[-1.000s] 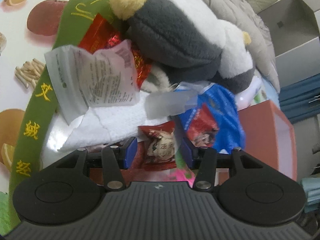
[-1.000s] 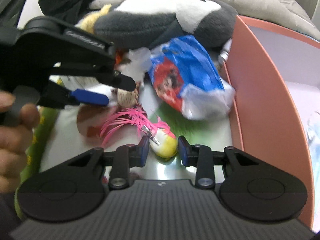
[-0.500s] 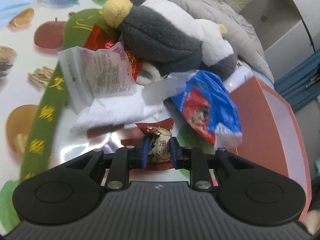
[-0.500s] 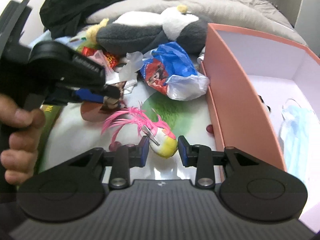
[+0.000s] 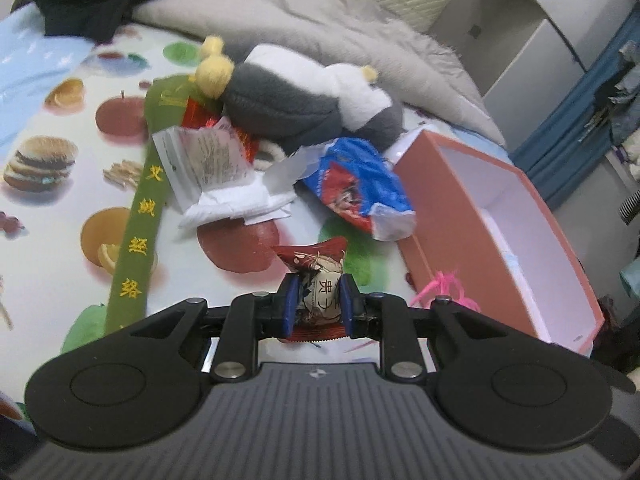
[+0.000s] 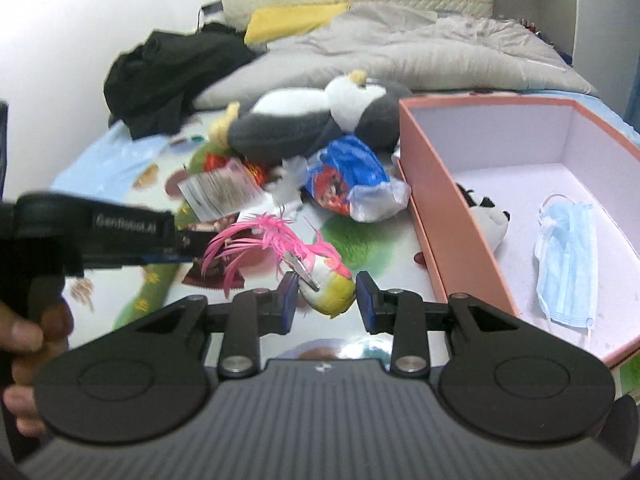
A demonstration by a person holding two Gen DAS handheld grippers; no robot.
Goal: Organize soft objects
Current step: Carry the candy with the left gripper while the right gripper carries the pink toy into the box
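My left gripper [image 5: 318, 300] is shut on a red-brown snack packet [image 5: 318, 280] and holds it above the fruit-print cloth. My right gripper [image 6: 326, 294] holds a yellow-white toy with pink feathers [image 6: 320, 276] between its jaws; a small gap shows on the right side. The left gripper also shows in the right wrist view [image 6: 120, 232] at the left. The pink box [image 6: 436, 208] stands at the right and holds a blue face mask [image 6: 568, 248] and a small panda plush [image 6: 486, 220]. A grey-white penguin plush [image 5: 304, 100] lies behind.
A blue snack bag [image 5: 360, 184], a white printed packet [image 5: 204, 160], white cloth [image 5: 232, 204], a red foil wrapper [image 5: 200, 114] and a green embroidered band [image 5: 140, 216] lie on the cloth. A grey blanket [image 5: 340, 28] and black clothing [image 6: 172, 76] lie behind.
My left gripper closed on the snack packet and lifted it back from the pile. My right gripper rose with the feathered toy; the box interior came into view.
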